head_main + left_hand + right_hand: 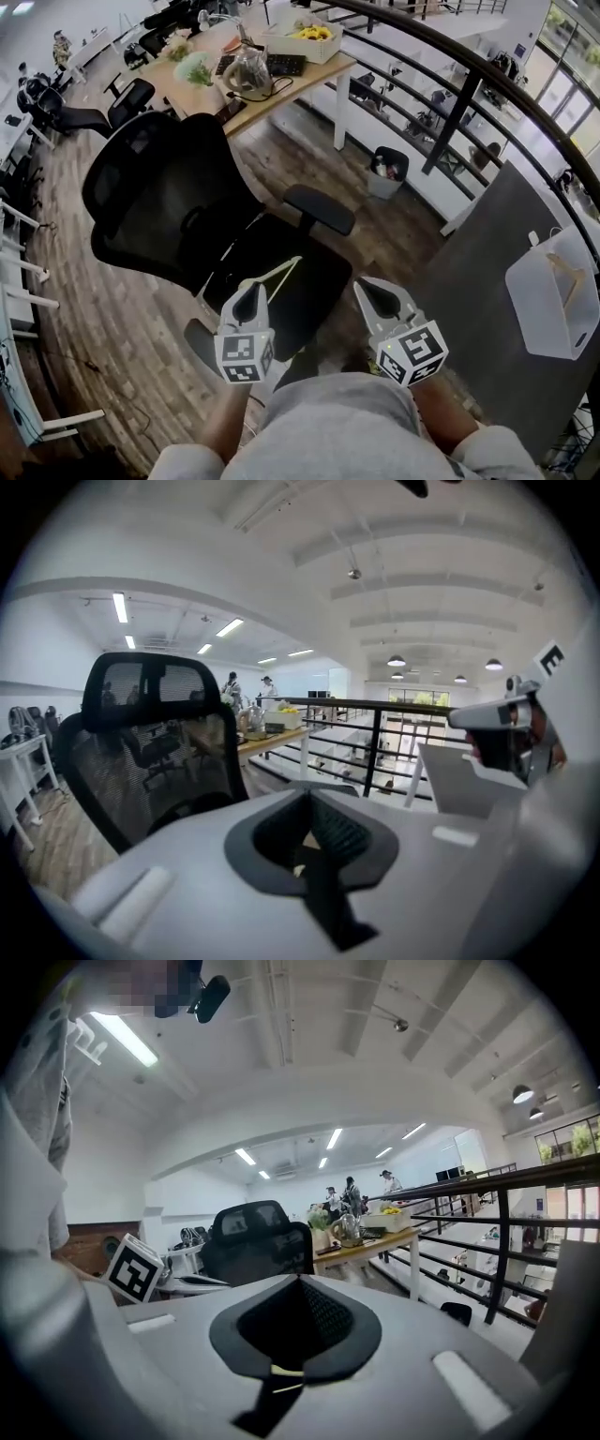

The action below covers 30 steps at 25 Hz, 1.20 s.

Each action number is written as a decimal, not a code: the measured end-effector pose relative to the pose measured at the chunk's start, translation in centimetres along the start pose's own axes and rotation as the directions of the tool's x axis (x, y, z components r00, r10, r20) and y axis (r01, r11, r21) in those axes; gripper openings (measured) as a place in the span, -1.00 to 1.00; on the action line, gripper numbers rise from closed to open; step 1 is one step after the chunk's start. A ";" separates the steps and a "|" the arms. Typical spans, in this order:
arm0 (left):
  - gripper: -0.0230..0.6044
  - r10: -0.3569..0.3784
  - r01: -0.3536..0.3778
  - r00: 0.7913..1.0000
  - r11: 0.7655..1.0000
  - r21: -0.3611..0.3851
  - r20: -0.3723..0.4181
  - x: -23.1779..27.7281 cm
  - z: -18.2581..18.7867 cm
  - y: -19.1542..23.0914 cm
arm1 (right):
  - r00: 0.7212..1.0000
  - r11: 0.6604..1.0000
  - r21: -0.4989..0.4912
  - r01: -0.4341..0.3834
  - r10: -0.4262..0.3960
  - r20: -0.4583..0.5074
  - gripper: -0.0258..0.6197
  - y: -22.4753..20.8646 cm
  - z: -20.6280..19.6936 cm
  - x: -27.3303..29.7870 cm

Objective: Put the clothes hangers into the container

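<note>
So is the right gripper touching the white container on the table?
Apart. In the head view, a stretch of bare grey table lies between the right gripper and the white container.

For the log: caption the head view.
Left gripper and right gripper, jaws shut, above black mesh chair; thin pale hanger by the left; white plastic container right.

An open-plan office: beyond the black mesh office chair [178,202] stands a wooden desk [272,98] bearing a keyboard [286,64], to the chair's left stand more swivel chairs [66,112], to its right runs a black railing [450,89], and strip lights [122,1040] hang from the ceiling.
</note>
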<state>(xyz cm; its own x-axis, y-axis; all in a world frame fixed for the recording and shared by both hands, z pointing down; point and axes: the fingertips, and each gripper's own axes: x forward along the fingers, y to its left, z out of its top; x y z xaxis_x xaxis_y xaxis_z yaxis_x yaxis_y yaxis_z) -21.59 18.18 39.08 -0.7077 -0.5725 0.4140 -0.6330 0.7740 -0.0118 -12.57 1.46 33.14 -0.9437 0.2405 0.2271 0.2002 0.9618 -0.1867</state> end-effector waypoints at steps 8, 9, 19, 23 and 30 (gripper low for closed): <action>-0.22 -0.032 0.003 0.986 0.985 -0.173 -0.165 4.9 -9.0 10.8 | 0.993 1.000 0.006 -0.021 0.022 -0.112 -0.92 4.9 -3.6 8.2; -0.01 -0.073 0.036 0.980 0.979 -0.199 -0.183 5.8 -10.4 11.2 | 0.992 1.000 0.008 -0.020 0.021 -0.125 -0.92 5.4 -4.1 9.0; 0.44 -0.091 0.002 0.944 0.962 -0.273 -0.317 14.5 -21.3 16.4 | 0.971 0.998 0.047 0.039 -0.027 -0.237 -0.92 7.8 -8.3 14.0; 0.40 -0.066 -0.079 0.897 0.949 -0.306 -0.436 16.8 -27.1 18.2 | 0.954 0.995 0.067 0.067 -0.044 -0.297 -0.92 8.0 -10.3 14.7; 0.27 -0.001 -0.149 0.774 0.972 -0.184 -0.634 18.8 -39.0 20.4 | 0.913 0.988 0.107 0.111 -0.058 -0.405 -0.92 7.1 -14.9 15.5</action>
<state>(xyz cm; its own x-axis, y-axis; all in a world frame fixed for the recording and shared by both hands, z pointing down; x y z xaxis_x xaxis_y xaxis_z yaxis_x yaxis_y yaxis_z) -35.57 33.82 82.13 -0.3482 -0.2725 0.8969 -0.4517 0.8872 0.0942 -21.82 13.97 49.53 -0.7662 0.2163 0.6051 0.0650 0.9629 -0.2619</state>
